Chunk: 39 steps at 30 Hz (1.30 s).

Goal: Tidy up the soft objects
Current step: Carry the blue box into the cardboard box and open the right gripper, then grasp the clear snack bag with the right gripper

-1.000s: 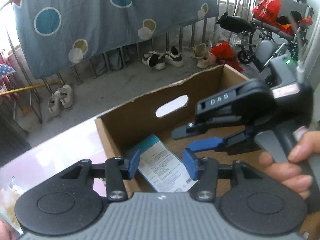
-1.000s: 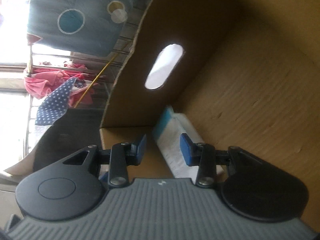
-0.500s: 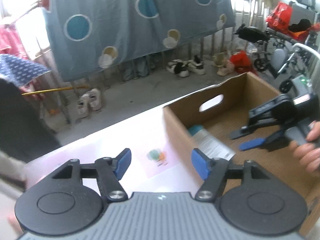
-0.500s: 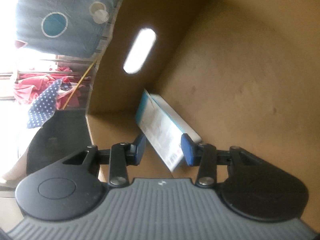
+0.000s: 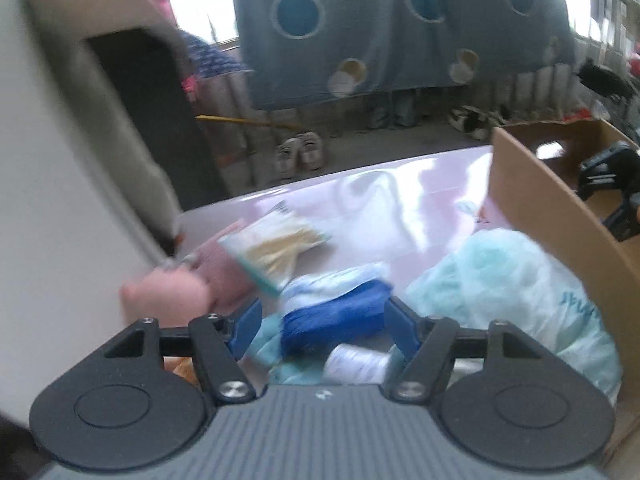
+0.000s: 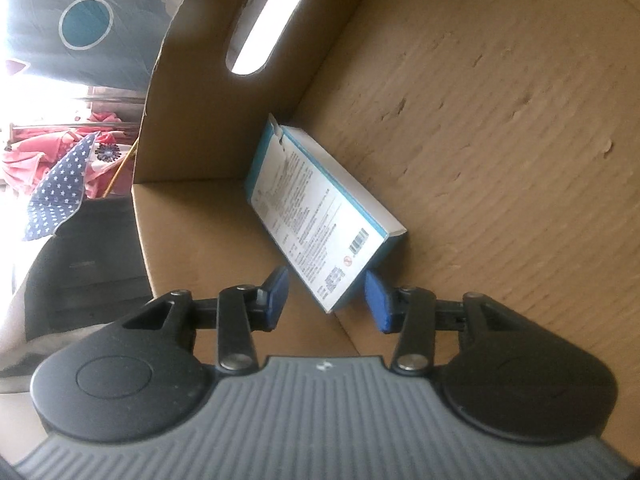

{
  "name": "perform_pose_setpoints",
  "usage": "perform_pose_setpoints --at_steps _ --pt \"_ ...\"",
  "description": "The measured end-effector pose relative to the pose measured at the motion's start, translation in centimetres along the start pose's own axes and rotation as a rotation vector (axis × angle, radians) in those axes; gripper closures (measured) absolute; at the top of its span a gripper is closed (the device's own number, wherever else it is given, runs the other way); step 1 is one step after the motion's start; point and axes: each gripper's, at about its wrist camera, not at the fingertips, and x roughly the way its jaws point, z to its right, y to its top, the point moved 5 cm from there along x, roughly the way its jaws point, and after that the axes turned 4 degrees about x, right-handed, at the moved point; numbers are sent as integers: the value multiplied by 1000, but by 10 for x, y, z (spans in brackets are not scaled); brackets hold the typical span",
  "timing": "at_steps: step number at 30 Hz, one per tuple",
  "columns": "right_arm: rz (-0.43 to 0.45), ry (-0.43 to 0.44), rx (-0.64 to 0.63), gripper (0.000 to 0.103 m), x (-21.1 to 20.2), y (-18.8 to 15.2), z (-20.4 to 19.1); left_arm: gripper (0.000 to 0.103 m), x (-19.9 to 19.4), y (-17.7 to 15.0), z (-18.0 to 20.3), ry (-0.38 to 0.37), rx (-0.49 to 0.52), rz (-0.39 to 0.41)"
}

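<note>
My left gripper is open above a pile of soft things on the pink table: a blue cloth bundle between its fingers, a pale green plastic bag, a clear packet of yellow sticks and a pink item. My right gripper is open inside the cardboard box; a blue-and-white carton lies just ahead of its fingertips, apart from them. The right gripper also shows inside the box in the left wrist view.
The box wall stands right of the soft pile. A white wall or panel rises at the left. A person's fingers rest at the pile's left. A spotted blue blanket hangs behind, with shoes on the floor.
My left gripper has swung left out of the box and down over the soft pile, opening wider. My right gripper has drawn back from the carton and opened a little.
</note>
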Motion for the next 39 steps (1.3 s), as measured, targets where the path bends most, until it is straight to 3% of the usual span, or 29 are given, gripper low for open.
perform_pose_setpoints --at_steps 2,5,9,13,17,20,24,28,31,39 --pt "8 -8 3 55 -3 -2 1 34 -6 -10 -12 11 -36 13" --pt "32 -34 -1 43 -16 -9 -1 34 -16 -25 -24 12 -69 31" --pt "83 -61 -84 42 -53 -18 -12 34 -28 -39 -31 14 -105 52" --pt "125 -20 -230 41 -90 -42 -50 34 -31 -50 -34 -22 -151 78" --pt "87 66 -414 41 -94 -78 -110 35 -24 -56 -27 -47 -179 75" --pt "18 110 -533 41 -70 -111 -157 35 -16 -57 -26 -61 -211 70" --pt "-92 139 -599 41 -20 -144 -199 35 -1 -51 -33 -37 -247 82" --pt "-176 122 -589 41 43 -160 -228 36 22 -34 -52 -6 -307 104" --pt "-234 97 -521 41 97 -162 -239 42 50 -19 -67 3 -358 96" --pt "-194 59 -513 42 200 -145 -275 46 139 10 -95 -43 -465 -37"
